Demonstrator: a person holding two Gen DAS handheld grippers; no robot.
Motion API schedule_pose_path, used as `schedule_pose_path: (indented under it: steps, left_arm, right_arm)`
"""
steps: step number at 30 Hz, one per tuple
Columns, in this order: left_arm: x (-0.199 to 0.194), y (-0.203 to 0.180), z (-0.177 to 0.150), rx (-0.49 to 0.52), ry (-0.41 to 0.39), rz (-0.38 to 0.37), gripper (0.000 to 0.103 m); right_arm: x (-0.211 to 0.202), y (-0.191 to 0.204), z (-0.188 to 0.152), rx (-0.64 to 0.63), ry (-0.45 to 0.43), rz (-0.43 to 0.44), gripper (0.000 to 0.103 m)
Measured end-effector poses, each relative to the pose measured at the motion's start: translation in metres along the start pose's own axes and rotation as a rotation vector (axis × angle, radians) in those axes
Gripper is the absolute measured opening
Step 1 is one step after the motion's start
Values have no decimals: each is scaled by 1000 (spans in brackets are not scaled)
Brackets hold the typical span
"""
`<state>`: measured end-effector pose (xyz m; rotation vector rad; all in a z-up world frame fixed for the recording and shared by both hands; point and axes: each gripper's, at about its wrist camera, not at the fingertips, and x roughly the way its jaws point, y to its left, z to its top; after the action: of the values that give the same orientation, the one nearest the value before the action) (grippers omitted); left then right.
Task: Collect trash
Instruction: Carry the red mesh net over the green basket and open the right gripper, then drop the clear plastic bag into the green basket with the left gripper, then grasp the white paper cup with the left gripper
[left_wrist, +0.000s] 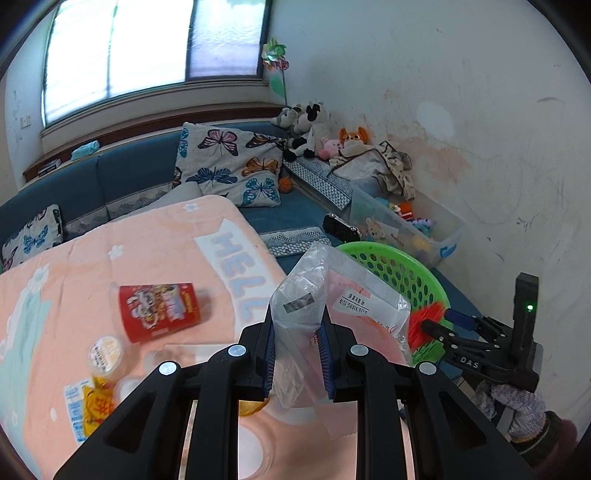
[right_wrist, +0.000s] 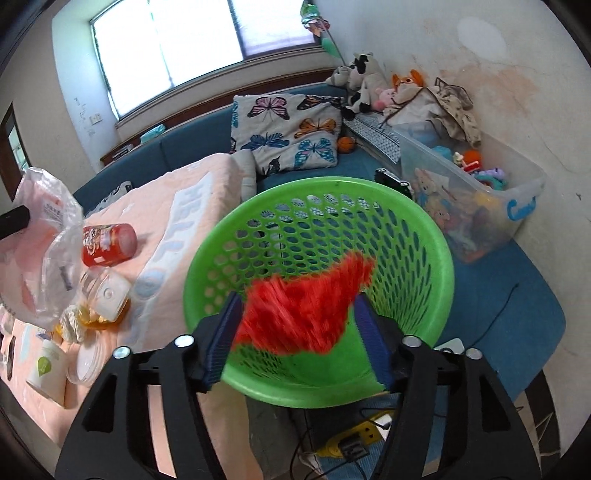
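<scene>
My left gripper is shut on a clear plastic bag and holds it above the peach blanket. The bag also shows in the right wrist view. My right gripper is open over the green perforated basket, and a blurred red net wrapper hangs loose between its fingers. In the left wrist view the right gripper sits by the basket. A red snack can lies on the blanket, with cups and wrappers at its front left.
A butterfly cushion leans on the blue sofa. Plush toys and a clear toy bin stand along the right wall. A yellow power strip and cables lie on the floor under the basket.
</scene>
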<state>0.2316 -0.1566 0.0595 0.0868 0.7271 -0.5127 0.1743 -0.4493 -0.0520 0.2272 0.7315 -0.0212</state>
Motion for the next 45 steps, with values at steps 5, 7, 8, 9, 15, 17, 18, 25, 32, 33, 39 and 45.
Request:
schedule_pose_path:
  steps: [5, 7, 8, 9, 15, 17, 18, 25, 32, 33, 39, 45]
  left_arm:
    - [24, -13, 7, 16, 29, -3, 20]
    - [34, -19, 9, 20, 40, -4, 20]
    - [39, -21, 11, 21, 46, -6, 20]
    - [45, -24, 12, 23, 53, -6, 20]
    - [74, -41, 17, 32, 84, -10, 20]
    - [83, -47, 18, 35, 95, -13, 20]
    - [87, -49, 18, 34, 101, -17, 21]
    - [107, -71, 20, 53, 124, -18, 30]
    - [112, -78, 15, 57, 123, -47, 50]
    - [111, -78, 14, 60, 124, -48, 50]
    - [81, -65, 2, 67, 100, -7, 50]
    - [36, -39, -17, 42, 73, 50, 55]
  right_arm:
    - [-2, -9, -2, 12, 3, -2, 68]
    - [-7, -11, -4, 7, -2, -10, 68]
    - [-9, -11, -5, 4, -5, -12, 68]
    - [-13, -12, -6, 0, -11, -15, 69]
    - [-27, -18, -13, 5, -37, -34, 72]
    - [-31, -21, -17, 11, -39, -39, 73]
    - [-32, -23, -18, 14, -39, -41, 73]
    - [-40, -28, -25, 40, -42, -46, 73]
    - [-45, -31, -30, 49, -42, -48, 73]
    - [-45, -32, -29, 52, -43, -45, 73]
    - [-52, -24, -32, 41, -50, -33, 74]
    - [-57, -7, -36, 17, -55, 1, 76]
